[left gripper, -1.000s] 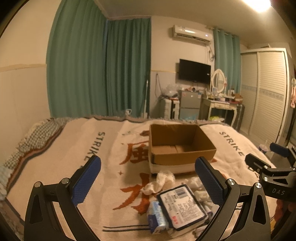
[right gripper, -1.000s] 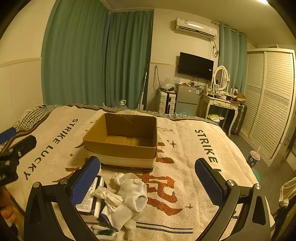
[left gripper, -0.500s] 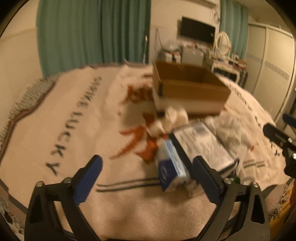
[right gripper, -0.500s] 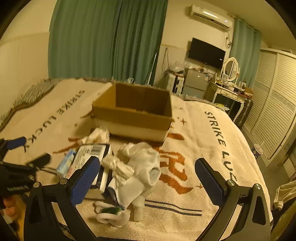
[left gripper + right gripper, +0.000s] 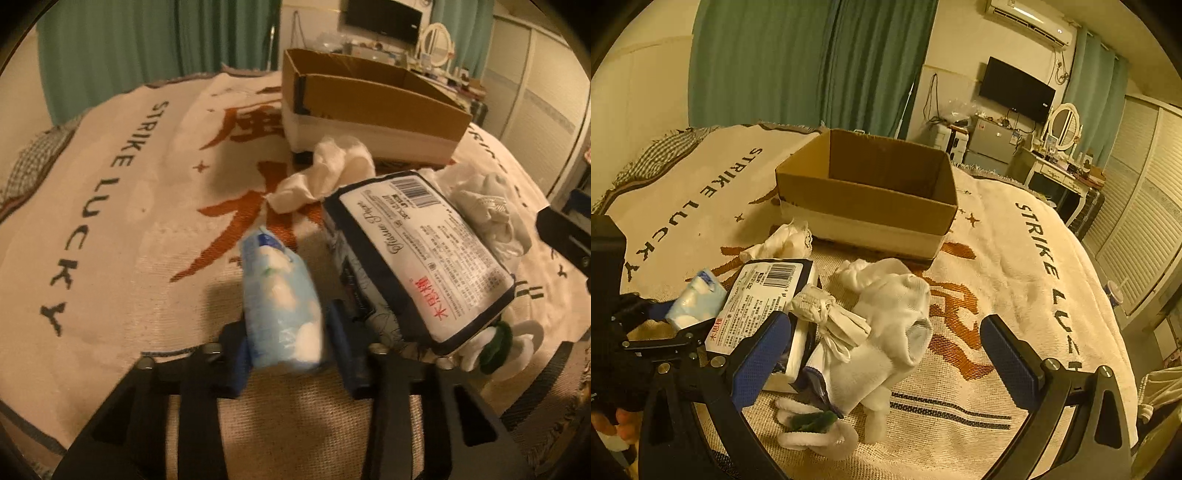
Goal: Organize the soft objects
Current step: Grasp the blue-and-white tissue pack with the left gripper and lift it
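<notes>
Left wrist view: the left gripper (image 5: 286, 354) is clamping its jaws on the small blue tissue pack (image 5: 280, 306), low over the bed (image 5: 110, 221), beside the large tissue pack (image 5: 424, 254).

Right wrist view: the right gripper (image 5: 882, 354) is hovering with jaws wide apart over the white socks (image 5: 886, 332). The cardboard box (image 5: 868, 199) is showing no items inside, so by my judgement sorting is barely beginning.
</notes>
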The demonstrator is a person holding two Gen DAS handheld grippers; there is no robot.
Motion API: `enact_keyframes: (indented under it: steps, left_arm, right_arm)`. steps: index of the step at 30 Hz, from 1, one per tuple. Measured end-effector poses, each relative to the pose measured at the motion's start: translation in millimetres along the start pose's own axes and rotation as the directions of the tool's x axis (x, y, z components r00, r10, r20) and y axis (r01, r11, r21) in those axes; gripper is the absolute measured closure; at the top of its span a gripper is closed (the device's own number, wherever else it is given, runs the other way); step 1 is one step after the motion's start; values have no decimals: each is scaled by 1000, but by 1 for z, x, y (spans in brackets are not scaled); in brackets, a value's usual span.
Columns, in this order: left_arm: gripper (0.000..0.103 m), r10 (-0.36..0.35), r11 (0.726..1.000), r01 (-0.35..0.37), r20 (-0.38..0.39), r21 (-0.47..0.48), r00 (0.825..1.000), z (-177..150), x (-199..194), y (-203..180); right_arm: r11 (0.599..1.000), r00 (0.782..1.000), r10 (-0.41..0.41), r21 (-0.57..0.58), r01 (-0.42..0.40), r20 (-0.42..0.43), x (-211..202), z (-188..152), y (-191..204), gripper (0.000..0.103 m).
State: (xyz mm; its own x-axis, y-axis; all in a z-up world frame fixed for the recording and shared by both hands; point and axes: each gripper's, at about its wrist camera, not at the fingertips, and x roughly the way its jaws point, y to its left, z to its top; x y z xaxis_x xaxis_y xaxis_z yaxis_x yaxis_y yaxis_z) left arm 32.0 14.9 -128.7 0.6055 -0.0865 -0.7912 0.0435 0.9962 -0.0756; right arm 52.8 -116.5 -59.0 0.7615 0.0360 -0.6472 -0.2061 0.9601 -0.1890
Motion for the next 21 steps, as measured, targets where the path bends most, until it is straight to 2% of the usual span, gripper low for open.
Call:
enact_keyframes:
  steps: [3,6,8,10,12,15,16,21]
  left_arm:
    - [84,-20,1000,20,28,0,999,2,-7,1]
    - [85,-30,1000,30,66,-8,997,4,-19,4]
    - [85,-25,1000,26,86,-7,996,6,-22,6]
    - [85,-27,1000,28,97,-10,995,7,-23,9]
    - [85,-28,1000,29,101,-12,995,9,-23,12]
    - [85,-24,1000,26,106,-16,994,11,-21,15]
    - [85,-21,1000,24,105,-18,994,11,-21,15]
    - [85,-13,999,17,121,-28,993,14,-32,14]
  right_arm:
    - [1000,1000,23,-5,-23,-6,4,1,2,0]
    - [998,998,58,-7,-58,-10,8,4,8,1]
    - [996,996,85,-14,-85,-13,11,7,14,8]
    - [994,994,105,-25,-105,-28,18,9,20,20]
    - [992,991,125,-23,-126,-48,27,10,25,28]
    - [988,985,154,-1,-154,-80,39,8,27,51]
    - [987,982,163,8,-163,-100,43,7,27,56]
    - [982,976,191,30,-189,-107,41,5,25,65]
